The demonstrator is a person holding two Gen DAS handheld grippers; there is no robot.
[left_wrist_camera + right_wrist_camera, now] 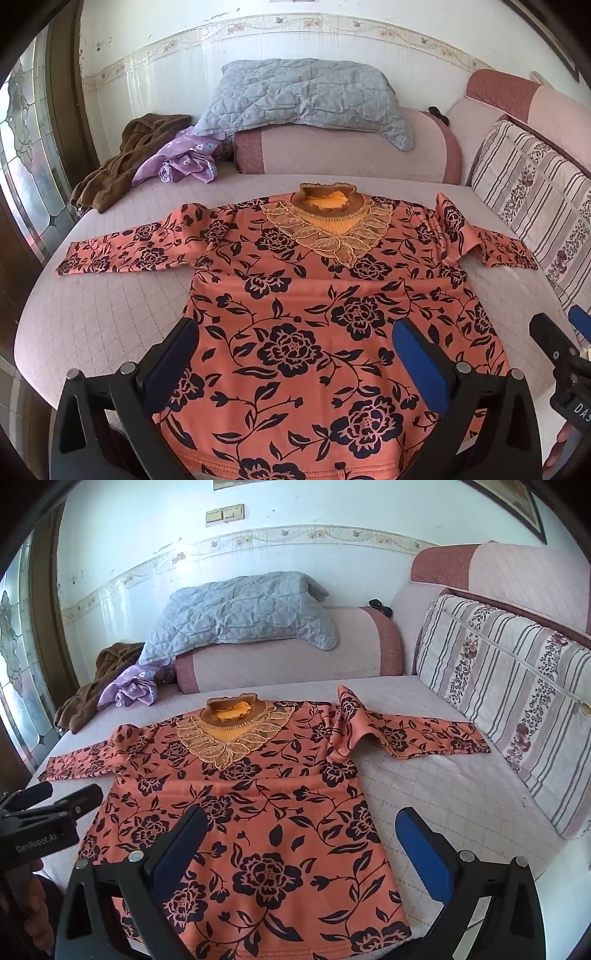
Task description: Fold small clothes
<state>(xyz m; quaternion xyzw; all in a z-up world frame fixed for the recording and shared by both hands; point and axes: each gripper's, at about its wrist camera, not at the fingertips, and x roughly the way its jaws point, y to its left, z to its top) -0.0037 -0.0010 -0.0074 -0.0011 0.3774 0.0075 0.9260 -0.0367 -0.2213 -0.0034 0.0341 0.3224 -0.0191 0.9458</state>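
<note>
Both claws gape with nothing between them: left gripper point(295, 347), right gripper point(301, 834), hovering over the near hem. Floral top point(314, 295) lies flat on the sofa seat point(110, 306), sleeves spread. I judge it light, limp knit; I'd pinch at hem corners or sleeve cuffs.

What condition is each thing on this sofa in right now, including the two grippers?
Floral top: spread flat, front up, unfolded.
Its right sleeve: bunched at the shoulder.
Its left sleeve: laid out straight.
Left gripper: open, above the hem, holding nothing.
Right gripper: open, holding nothing.
Grey quilted cover: draped over the armrest.
Brown garment: crumpled.
Purple cloth: crumpled.
</note>
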